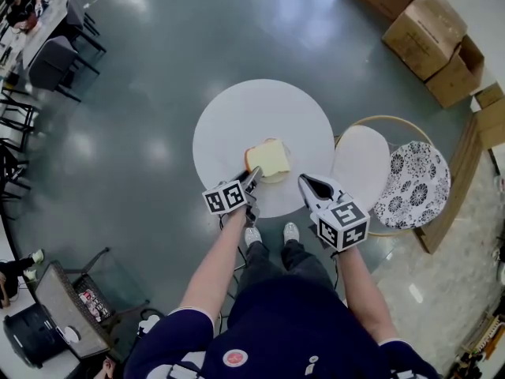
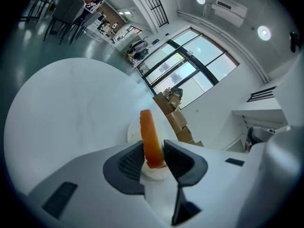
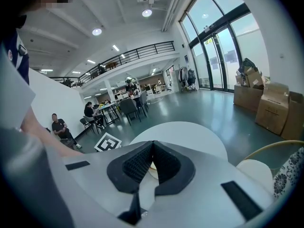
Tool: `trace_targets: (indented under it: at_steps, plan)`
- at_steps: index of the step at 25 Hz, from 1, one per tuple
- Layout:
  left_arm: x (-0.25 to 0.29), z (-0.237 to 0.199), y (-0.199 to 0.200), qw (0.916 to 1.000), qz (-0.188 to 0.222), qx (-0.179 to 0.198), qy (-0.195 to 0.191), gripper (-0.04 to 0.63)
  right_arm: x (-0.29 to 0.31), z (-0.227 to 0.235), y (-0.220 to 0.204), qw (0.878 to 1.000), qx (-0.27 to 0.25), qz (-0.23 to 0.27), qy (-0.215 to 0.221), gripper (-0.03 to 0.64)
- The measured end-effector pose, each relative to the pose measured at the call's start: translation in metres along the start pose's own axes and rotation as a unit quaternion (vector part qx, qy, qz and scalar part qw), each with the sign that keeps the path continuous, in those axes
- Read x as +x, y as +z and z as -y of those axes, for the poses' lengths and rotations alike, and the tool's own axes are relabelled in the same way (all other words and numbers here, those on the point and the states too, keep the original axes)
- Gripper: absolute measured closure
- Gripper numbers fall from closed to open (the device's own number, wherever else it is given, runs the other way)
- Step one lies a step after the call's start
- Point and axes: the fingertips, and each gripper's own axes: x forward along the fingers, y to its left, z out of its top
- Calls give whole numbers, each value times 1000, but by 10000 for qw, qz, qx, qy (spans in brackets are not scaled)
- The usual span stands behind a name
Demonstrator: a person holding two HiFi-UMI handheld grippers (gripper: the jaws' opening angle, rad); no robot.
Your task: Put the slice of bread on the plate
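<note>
On my head view, the slice of bread point(image 1: 268, 159) lies on the small plate point(image 1: 281, 177). The plate sits close to the near edge of the round white surface point(image 1: 260, 105), about midway along that edge. A sliver of the plate's rim shows beyond the bread's near right side.

My left hand-held gripper point(image 1: 254, 177) reaches in from the near edge to the slice's near left corner. In the left gripper view the slice point(image 2: 150, 137) stands edge-on between the jaws. The left hand-held gripper point(image 2: 153, 150) is pinching it, with a ribbed pad against each face as far as I can make out. The crust sticks out well past the fingertips, and the plate point(image 2: 134, 129) shows pale just behind it.

My right hand-held gripper point(image 1: 304, 181) hangs over the near right edge of the surface, just beside the plate but not touching it. In the right gripper view, the jaws of that hand-held gripper point(image 3: 152, 144) are pressed together with nothing between them.

Off the surface's right edge stands a chair with a round white seat point(image 1: 360, 164), and a black-and-white patterned cushion point(image 1: 413, 185) lies over its far side. Cardboard boxes point(image 1: 430, 28) are stacked on the floor towards the far right corner of my view.
</note>
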Motion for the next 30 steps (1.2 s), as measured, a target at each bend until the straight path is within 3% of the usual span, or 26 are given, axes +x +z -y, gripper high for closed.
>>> trace_targets:
  at_steps: [8, 21, 26, 30]
  plan:
    - [-1, -13, -1, 9980, -62, 279, 566, 450, 1, -2, -2, 10000, 23, -16, -14, 611]
    - [-1, -24, 1, 9857, -328, 865, 1408, 417, -3, 3, -1, 10000, 37, 24, -46, 611]
    - [-10, -23, 9, 9812, -290, 1041, 1599, 417, -6, 4, 6, 9999, 14, 125, -11, 611]
    - [-25, -3, 26, 9825, 0, 1194, 1429, 417, -9, 5, 14, 9996, -31, 278, 21, 611]
